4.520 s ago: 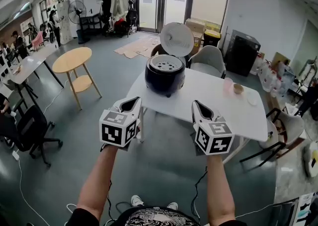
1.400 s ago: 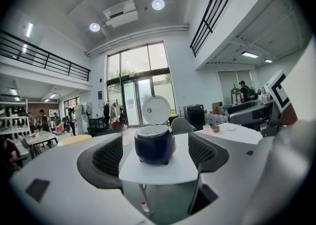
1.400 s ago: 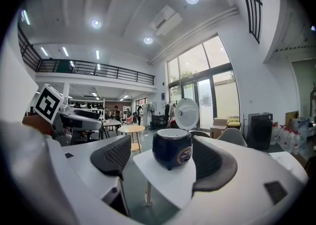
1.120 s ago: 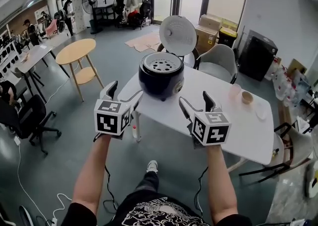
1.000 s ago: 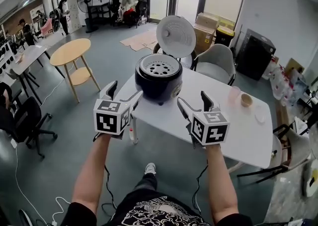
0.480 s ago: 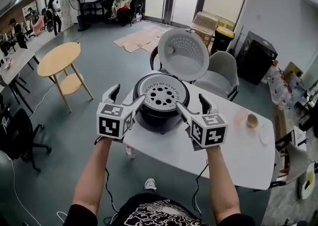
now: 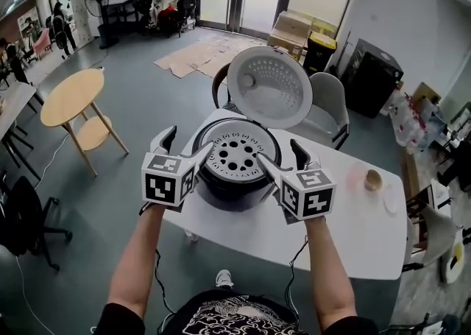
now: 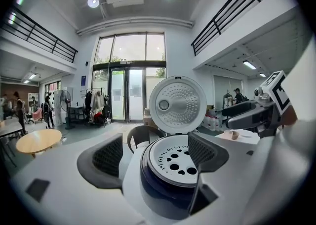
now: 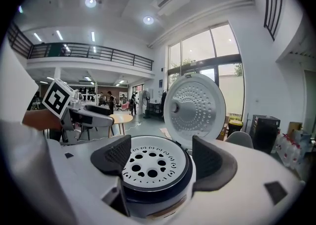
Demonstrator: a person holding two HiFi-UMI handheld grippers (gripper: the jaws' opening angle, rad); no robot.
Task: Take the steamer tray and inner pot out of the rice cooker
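Observation:
A dark rice cooker stands at the near left corner of the white table, its round lid raised behind it. A white steamer tray with round holes sits in its mouth; the inner pot is hidden below it. My left gripper is open just left of the cooker's rim, my right gripper open just right of it. The tray lies ahead between the open jaws of the left gripper. The tray also shows between the pads of the right gripper.
A pink cup, a small bowl and a white dish stand at the table's right end. Grey chairs are behind the table. A round wooden table stands on the floor to the left.
I have walked up to the table over the earlier frames. Both grippers have opened and moved forward to either side of the cooker's rim.

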